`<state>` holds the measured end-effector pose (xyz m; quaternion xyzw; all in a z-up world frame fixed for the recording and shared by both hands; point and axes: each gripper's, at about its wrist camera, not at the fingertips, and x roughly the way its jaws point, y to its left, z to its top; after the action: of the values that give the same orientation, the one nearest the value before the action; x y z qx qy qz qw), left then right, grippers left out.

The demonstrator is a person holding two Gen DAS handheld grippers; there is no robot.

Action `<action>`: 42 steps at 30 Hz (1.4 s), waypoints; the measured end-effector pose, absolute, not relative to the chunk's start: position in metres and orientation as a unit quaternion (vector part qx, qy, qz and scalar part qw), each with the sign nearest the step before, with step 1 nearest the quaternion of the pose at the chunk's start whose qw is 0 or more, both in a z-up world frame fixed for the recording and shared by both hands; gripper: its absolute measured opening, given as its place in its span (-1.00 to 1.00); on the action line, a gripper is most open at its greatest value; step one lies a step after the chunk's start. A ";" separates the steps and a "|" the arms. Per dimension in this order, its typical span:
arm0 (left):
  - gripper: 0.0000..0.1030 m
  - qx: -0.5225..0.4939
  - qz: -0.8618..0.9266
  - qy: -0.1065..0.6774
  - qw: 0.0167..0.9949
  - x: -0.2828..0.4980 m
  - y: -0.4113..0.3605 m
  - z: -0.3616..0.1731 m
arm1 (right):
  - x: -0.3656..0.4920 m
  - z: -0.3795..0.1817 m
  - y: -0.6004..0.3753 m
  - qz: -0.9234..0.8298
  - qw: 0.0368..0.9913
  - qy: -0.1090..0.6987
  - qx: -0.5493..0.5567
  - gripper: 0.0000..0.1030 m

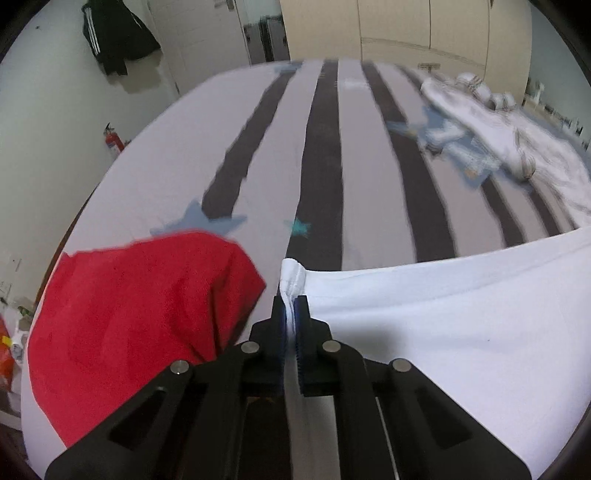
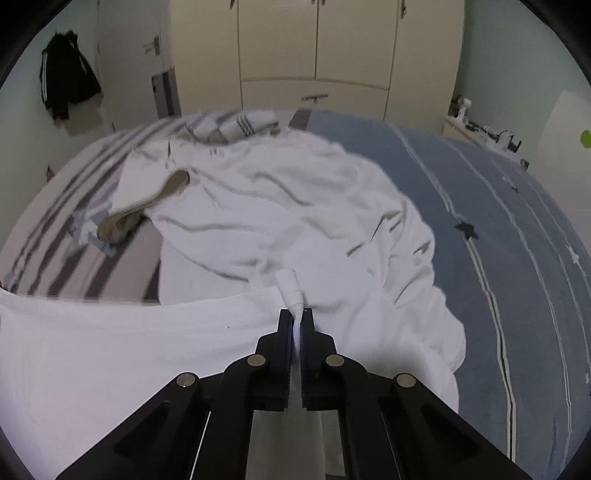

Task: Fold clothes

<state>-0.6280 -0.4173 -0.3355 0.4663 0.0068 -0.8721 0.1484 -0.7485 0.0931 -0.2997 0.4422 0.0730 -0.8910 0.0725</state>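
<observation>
A white garment (image 1: pixel 443 325) is stretched above the bed between both grippers. My left gripper (image 1: pixel 291 306) is shut on its left corner, a bunched hem poking out past the fingertips. My right gripper (image 2: pixel 296 319) is shut on the other corner of the same white garment (image 2: pixel 110 350), which spreads to the left in the right wrist view. A red garment (image 1: pixel 140 317) lies on the bed just left of the left gripper. A pile of white clothes (image 2: pixel 280 206) lies ahead of the right gripper, with a beige sock-like piece (image 2: pixel 147 206) on it.
The bed has a grey-and-white striped sheet (image 1: pixel 325 155) and a blue striped cover (image 2: pixel 517 240). The clothes pile (image 1: pixel 509 140) sits far right in the left wrist view. A black jacket (image 1: pixel 118 33) hangs on the wall; a fire extinguisher (image 1: pixel 114 142) stands beside the bed. A wardrobe (image 2: pixel 317 55) stands behind.
</observation>
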 end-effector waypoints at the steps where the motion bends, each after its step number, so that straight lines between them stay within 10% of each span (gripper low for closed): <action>1: -0.90 0.471 -0.870 0.005 0.149 -0.629 -0.417 -0.340 | -0.750 -0.304 0.092 -0.889 0.071 0.077 0.445 -0.94; 5: -0.76 0.457 -0.875 0.019 0.159 -0.629 -0.420 -0.332 | -0.755 -0.311 0.093 -0.886 0.075 0.061 0.454 -0.88; 10: -0.04 0.401 -0.899 0.050 0.167 -0.623 -0.425 -0.296 | -0.758 -0.296 0.101 -0.891 0.073 0.047 0.445 -0.37; 26: -0.02 0.450 -0.882 0.082 0.112 -0.410 -0.368 -0.273 | -0.550 -0.271 0.106 -0.877 0.143 0.010 0.459 -0.16; 42: -0.02 0.499 -0.808 0.161 0.268 -0.182 -0.413 -0.312 | -0.365 -0.319 0.101 -0.828 0.165 0.018 0.536 -0.16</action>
<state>-0.1818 -0.4132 -0.3121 0.4990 0.1615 -0.8080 0.2685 -0.3649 0.1005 -0.3187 0.5358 0.0182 -0.8278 0.1653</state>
